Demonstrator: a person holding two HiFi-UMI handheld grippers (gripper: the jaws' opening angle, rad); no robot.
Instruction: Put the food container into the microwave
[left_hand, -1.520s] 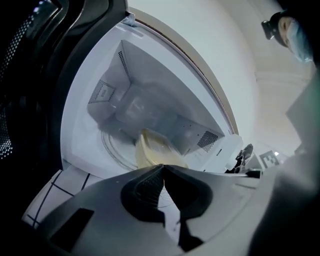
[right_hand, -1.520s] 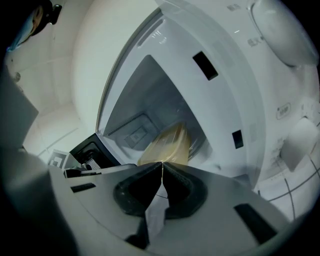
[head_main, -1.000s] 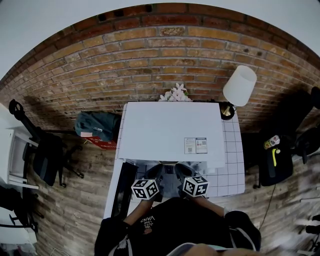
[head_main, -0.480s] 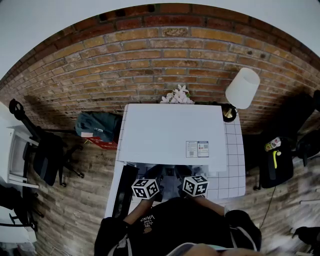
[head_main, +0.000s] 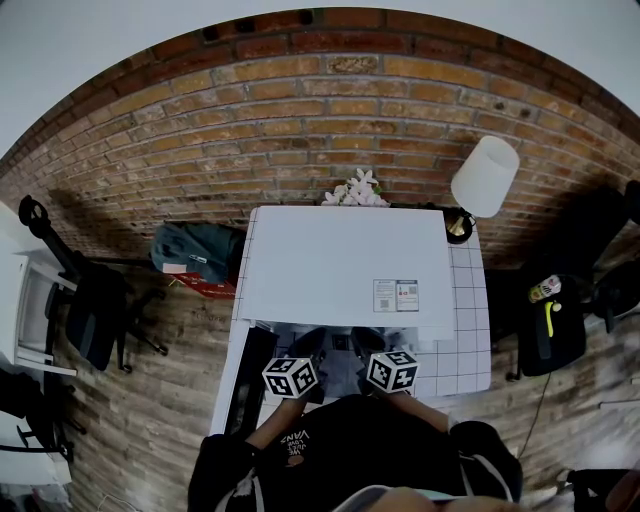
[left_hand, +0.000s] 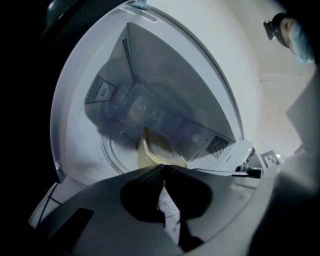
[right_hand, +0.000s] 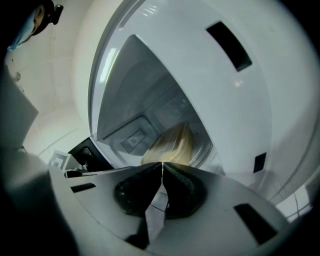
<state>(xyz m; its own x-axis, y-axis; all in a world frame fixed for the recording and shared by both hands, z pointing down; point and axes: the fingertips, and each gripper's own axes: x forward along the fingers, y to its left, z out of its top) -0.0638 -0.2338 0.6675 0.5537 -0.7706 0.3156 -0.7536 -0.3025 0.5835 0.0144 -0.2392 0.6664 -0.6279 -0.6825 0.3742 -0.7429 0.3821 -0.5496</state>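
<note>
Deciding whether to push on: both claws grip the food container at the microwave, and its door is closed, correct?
No, the door is open. The left gripper view looks straight into the microwave cavity, with the food container in the opening. The left claw and right claw do grip it.

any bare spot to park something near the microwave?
Microwave top: bare, apart from labels near its front right corner. Table strip right of the microwave, in front of the lamp: bare. Crowded: the microwave mouth, where left tongs and right tongs hold the food container.
</note>
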